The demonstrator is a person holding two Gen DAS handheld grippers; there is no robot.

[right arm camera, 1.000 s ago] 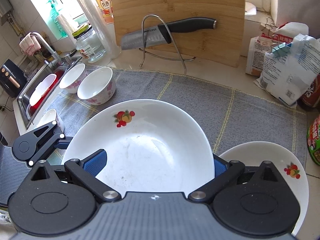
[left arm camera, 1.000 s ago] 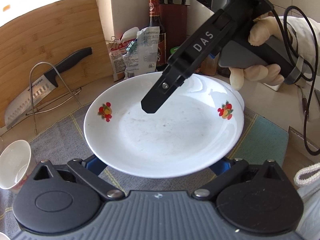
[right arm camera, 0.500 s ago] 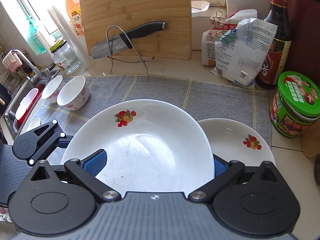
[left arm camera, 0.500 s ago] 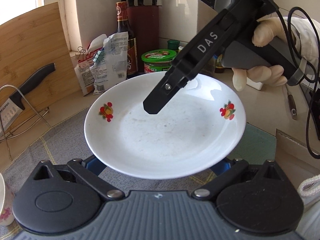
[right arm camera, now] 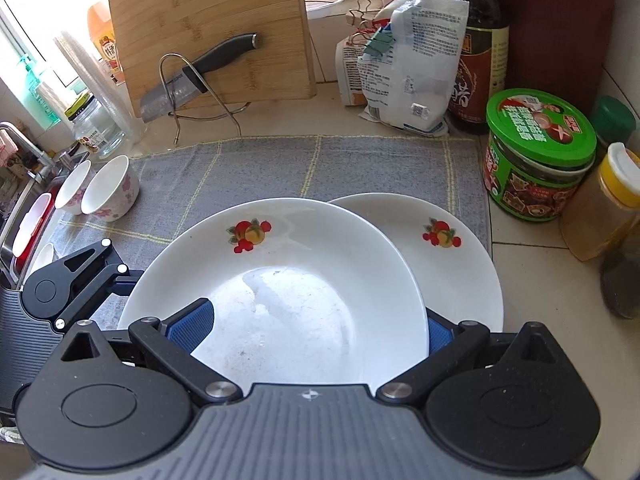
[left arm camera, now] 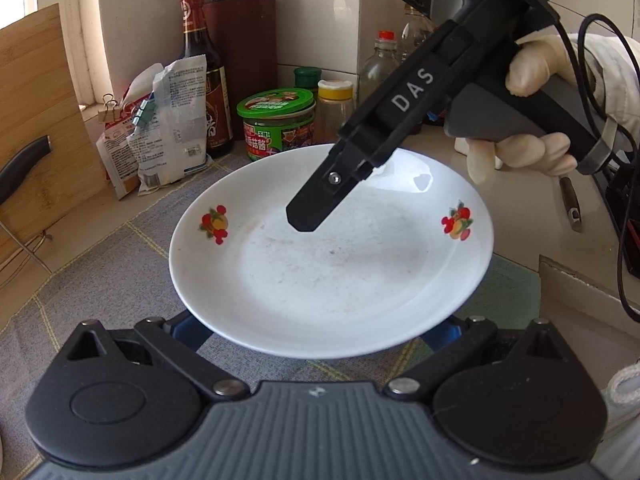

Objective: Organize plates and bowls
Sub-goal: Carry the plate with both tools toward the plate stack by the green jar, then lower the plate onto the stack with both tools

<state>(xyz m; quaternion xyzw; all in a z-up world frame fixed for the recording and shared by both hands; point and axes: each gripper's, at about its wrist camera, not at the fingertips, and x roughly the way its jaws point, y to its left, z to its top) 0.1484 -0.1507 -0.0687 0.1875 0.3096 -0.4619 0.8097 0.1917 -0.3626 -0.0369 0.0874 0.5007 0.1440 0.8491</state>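
Observation:
A white plate with fruit prints [right arm camera: 288,280] hangs above the grey mat [right arm camera: 260,164]. My right gripper [right arm camera: 316,320] is shut on its rim, one blue pad [right arm camera: 192,328] on the inner face and the other behind. In the left wrist view its upper finger [left arm camera: 308,216] lies across the plate [left arm camera: 332,264]. My left gripper [left arm camera: 318,336] stands open with its fingers spread under the plate's near rim; whether they touch is hidden. A second matching plate [right arm camera: 460,264] lies on the mat, partly under the held one. Two small flowered bowls [right arm camera: 108,188] stand at the mat's left end.
A green-lidded jar [right arm camera: 536,152], a yellow-capped jar [right arm camera: 608,200], a dark sauce bottle [right arm camera: 476,52] and clipped bags [right arm camera: 404,64] crowd the right and back. A cutting board [right arm camera: 212,32] and a knife on a wire stand [right arm camera: 200,76] sit behind. The sink [right arm camera: 24,224] lies left.
Both grippers moved right across the mat together with the held plate. It now overlaps the second plate, and the jars have come into view.

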